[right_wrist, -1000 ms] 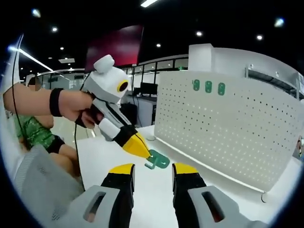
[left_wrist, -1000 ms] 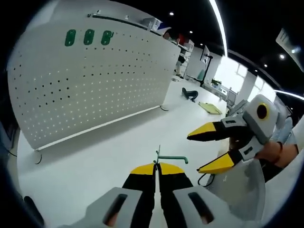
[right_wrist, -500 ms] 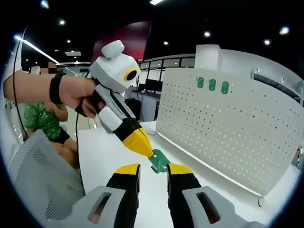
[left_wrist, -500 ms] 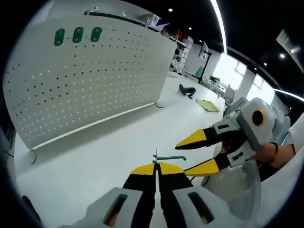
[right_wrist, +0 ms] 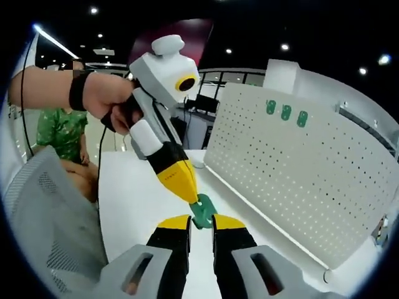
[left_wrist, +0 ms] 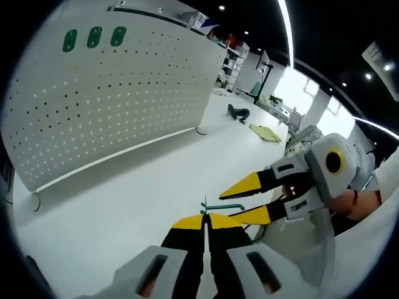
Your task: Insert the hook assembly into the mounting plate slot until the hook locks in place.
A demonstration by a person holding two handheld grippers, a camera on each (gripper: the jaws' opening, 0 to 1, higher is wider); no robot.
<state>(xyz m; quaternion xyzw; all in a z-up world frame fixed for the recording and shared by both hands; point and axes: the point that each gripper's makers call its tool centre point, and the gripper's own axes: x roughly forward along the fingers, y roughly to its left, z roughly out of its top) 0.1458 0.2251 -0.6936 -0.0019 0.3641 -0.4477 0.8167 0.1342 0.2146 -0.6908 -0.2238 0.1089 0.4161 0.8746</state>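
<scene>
Hook assembly (right_wrist: 202, 210) between left gripper (left_wrist: 205, 219) tips.

White surface (left_wrist: 124, 187), white pegboard panel (left_wrist: 112, 93) upright on it. Dark ceiling with spot lights (right_wrist: 95, 10) and a light strip (left_wrist: 287, 31). Bright windows (left_wrist: 305, 103) far back.

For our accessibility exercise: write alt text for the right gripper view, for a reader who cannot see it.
The left claw, held by a person's hand, grips a green hook part just above the right claw, whose jaws nearly touch it. A white pegboard with three green tags stands on the white table.
</scene>
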